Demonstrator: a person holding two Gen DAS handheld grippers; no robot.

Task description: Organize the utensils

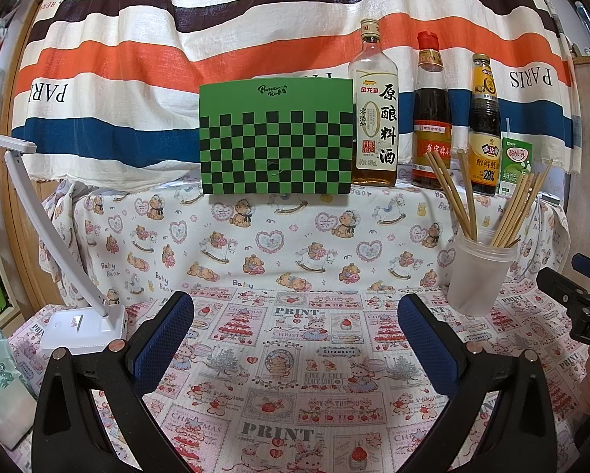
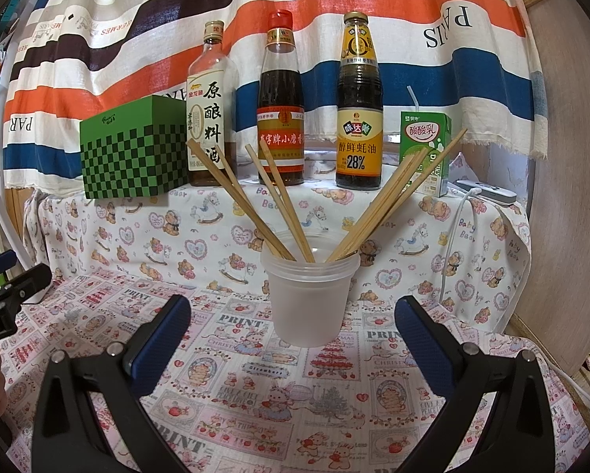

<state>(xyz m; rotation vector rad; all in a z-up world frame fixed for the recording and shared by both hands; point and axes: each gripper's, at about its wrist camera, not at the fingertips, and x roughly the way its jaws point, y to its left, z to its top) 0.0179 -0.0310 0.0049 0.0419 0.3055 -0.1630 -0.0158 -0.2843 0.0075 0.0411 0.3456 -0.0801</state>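
A translucent plastic cup (image 2: 309, 299) stands on the printed cloth, straight ahead of my right gripper (image 2: 293, 327), which is open and empty just short of it. Several wooden chopsticks (image 2: 378, 213) lean out of the cup, fanned left and right. In the left wrist view the same cup (image 1: 478, 276) with its chopsticks (image 1: 518, 209) stands at the right. My left gripper (image 1: 295, 327) is open over bare cloth, well left of the cup, holding nothing. The other gripper's black body (image 1: 575, 303) shows at that view's right edge.
On a raised shelf behind stand a green checkered box (image 1: 276, 138), three sauce bottles (image 2: 281, 106) and a green drink carton (image 2: 425, 149). A white desk lamp (image 1: 84, 327) sits at the left, a striped cloth hangs behind, and a white cable (image 2: 458, 228) runs down at the right.
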